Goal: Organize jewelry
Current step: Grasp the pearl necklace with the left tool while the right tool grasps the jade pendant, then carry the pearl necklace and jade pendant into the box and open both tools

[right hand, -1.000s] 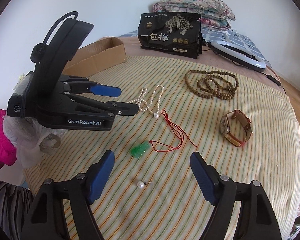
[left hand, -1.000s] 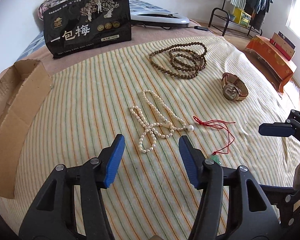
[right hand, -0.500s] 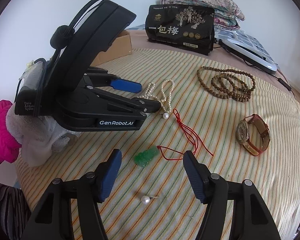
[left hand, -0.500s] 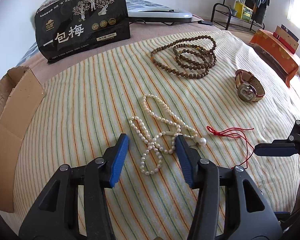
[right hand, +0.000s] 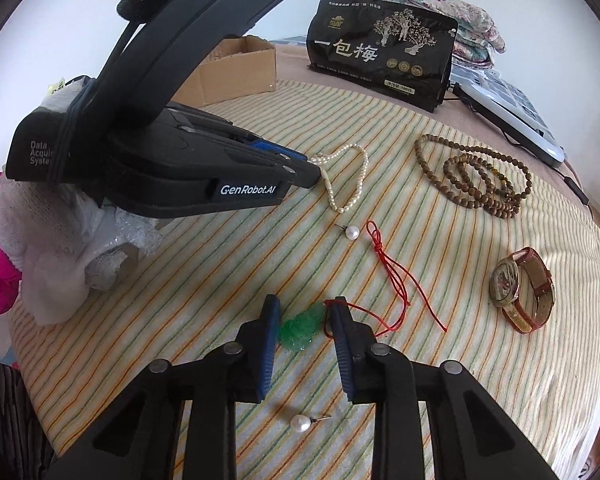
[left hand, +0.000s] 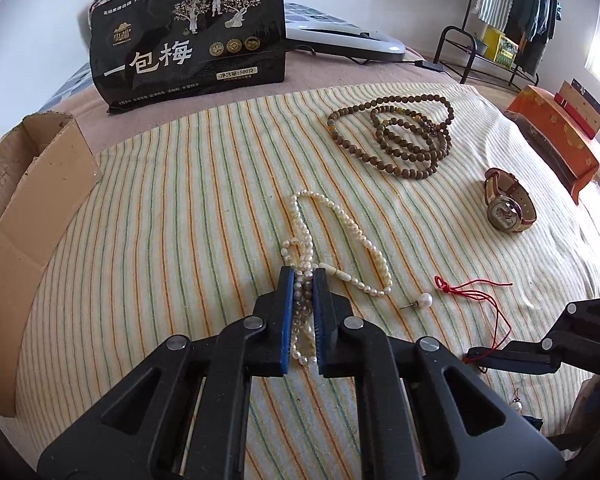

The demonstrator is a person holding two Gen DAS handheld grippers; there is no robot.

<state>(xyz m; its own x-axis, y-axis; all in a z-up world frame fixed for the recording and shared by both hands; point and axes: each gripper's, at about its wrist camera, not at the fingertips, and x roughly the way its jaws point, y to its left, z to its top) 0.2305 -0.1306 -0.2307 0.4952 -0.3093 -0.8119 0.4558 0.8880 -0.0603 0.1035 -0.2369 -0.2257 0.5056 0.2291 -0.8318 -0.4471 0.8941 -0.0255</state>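
My left gripper (left hand: 302,280) is shut on the white pearl necklace (left hand: 342,236), which lies on the striped cloth; it also shows in the right wrist view (right hand: 346,178). My right gripper (right hand: 302,312) is partly closed around the green jade pendant (right hand: 302,326) on its red cord (right hand: 396,276), the pads close beside it. In the left wrist view the right gripper (left hand: 540,344) is at the lower right, over the red cord (left hand: 476,292). One pearl earring (right hand: 352,233) lies beside the necklace, another pearl earring (right hand: 301,423) lies under my right gripper.
A brown bead string (left hand: 400,136) and a wristwatch (left hand: 508,204) lie at the far right. A black snack bag (left hand: 192,36) stands at the back. An open cardboard box (left hand: 32,184) sits at the left edge. A ring light (left hand: 348,44) lies behind.
My left gripper moved forward and down and closed on the pearl necklace. My right gripper lowered over the jade pendant and narrowed around it.
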